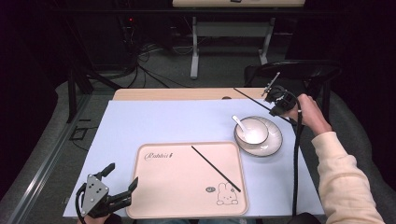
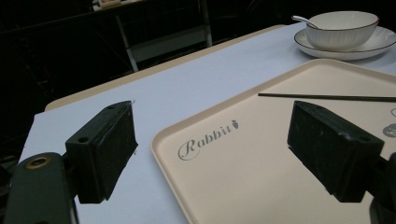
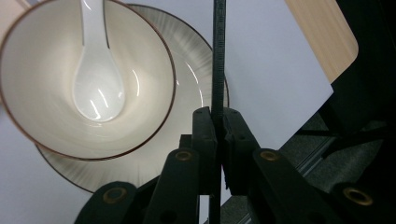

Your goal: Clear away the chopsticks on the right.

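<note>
A black chopstick [image 1: 250, 97] hangs slanted above the table's far right, and my right gripper [image 1: 279, 101] is shut on it just over the plate's far rim. In the right gripper view, the chopstick [image 3: 218, 56] runs straight up from between the shut right gripper [image 3: 218, 116], beside the white bowl [image 3: 46, 107] and its spoon [image 3: 98, 88]. A second black chopstick [image 1: 215, 169] lies diagonally on the beige tray [image 1: 177, 186]. My left gripper [image 1: 123, 174] stands open at the tray's near left corner, holding nothing. In the left gripper view, that gripper [image 2: 212, 140] straddles the tray edge [image 2: 161, 144].
The bowl [image 1: 261, 128] with a white spoon [image 1: 239, 123] sits on a striped plate [image 1: 275, 140] right of the tray. A pale blue mat [image 1: 163, 121] covers the wooden table. A dark chair [image 1: 299, 70] stands behind the far right corner.
</note>
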`<state>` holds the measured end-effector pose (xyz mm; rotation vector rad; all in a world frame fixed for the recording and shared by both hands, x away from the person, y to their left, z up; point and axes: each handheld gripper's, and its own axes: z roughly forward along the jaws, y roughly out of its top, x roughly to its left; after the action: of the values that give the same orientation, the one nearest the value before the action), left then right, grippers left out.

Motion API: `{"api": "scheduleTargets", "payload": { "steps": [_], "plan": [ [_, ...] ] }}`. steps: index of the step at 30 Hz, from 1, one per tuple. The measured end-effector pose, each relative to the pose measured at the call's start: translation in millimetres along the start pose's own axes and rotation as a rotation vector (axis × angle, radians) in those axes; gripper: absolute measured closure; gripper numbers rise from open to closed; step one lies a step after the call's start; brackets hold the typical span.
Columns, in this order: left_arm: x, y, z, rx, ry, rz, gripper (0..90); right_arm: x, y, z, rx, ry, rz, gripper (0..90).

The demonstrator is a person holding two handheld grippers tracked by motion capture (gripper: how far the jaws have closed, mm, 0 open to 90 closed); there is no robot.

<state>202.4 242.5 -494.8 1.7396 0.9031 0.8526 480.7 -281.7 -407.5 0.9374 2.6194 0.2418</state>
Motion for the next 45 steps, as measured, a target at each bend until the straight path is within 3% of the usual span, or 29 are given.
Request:
{"api": "scheduleTargets", "payload": {
  "steps": [7,16,18,26,34,45],
  "plan": [
    [-0.2,-0.1,0.0,-0.004,0.0,-0.004,15.4,14.2,5.2,-24.6,-0.027,-0.021,0.026,85.0],
    [0.0,-0.1,-0.2,-0.002,0.001,-0.003,15.4,42.0,14.7,-45.9,-0.057,0.009,0.066,85.0],
    [-0.1,-0.1,-0.1,-0.001,0.001,-0.002,15.4,53.7,17.4,-47.9,-0.057,0.017,0.081,85.0],
    [-0.1,-0.2,-0.1,-0.001,0.001,-0.002,15.4,76.4,23.6,-48.4,-0.073,0.048,0.079,85.0],
    [0.0,-0.3,-0.5,-0.003,0.0,-0.005,15.4,108.0,30.4,-42.8,-0.074,0.084,0.037,84.9],
    [-0.1,-0.5,-1.0,-0.007,0.0,-0.004,15.4,144.7,35.1,-25.3,-0.083,0.158,0.017,84.9]
  ]
}}
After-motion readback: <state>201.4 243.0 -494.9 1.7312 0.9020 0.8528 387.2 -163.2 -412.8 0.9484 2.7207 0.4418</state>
